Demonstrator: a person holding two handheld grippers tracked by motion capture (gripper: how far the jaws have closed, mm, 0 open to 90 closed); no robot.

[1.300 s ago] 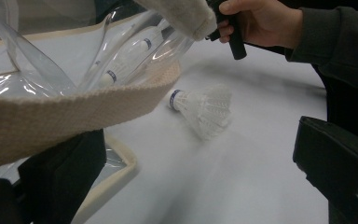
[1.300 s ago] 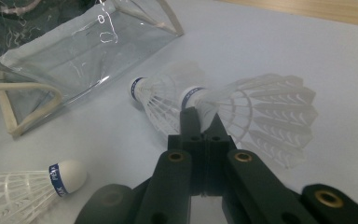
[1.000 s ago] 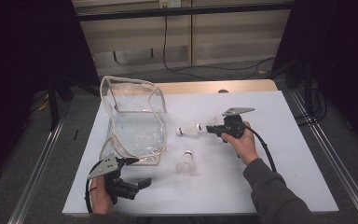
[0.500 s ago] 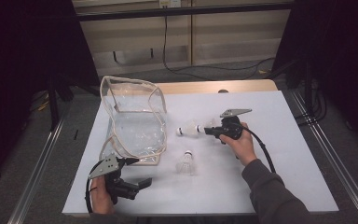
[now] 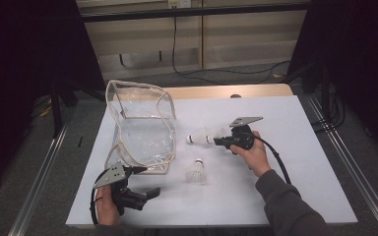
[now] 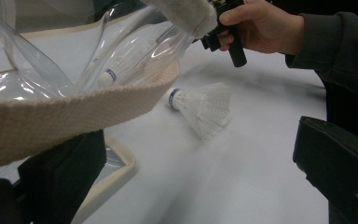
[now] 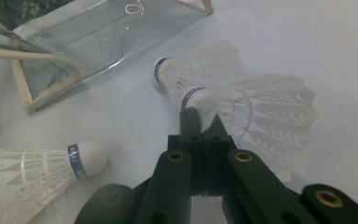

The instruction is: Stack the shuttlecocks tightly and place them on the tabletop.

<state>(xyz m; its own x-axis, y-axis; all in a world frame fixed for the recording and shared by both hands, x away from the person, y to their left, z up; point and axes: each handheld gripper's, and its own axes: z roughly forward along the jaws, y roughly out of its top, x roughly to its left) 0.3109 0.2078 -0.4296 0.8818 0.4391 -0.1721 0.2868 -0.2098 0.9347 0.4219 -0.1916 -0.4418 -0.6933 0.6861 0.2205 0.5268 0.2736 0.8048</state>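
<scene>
A clear plastic bag [image 5: 140, 130] with beige trim lies open on the white table [image 5: 300, 162]. My right gripper [image 5: 220, 140] is shut on the feather skirt of a white shuttlecock [image 7: 261, 112], just behind its cork. A second shuttlecock [image 7: 186, 65] sits nose-out right in front of it; the pair [image 5: 200, 138] lies just right of the bag. Another shuttlecock [image 5: 197, 171] [image 6: 203, 106] [image 7: 32, 170] rests loose on the table nearer me. My left gripper [image 5: 147, 181] [image 6: 198, 135] is open by the bag's near corner, with the bag's beige strap [image 6: 51, 119] crossing above its left jaw.
The table's wooden back edge [image 5: 256, 90] shows behind the white sheet. Metal rails [image 5: 344, 162] run along both sides of the table. The person's right hand [image 6: 261, 25] and sleeve are beyond the loose shuttlecock in the left gripper view.
</scene>
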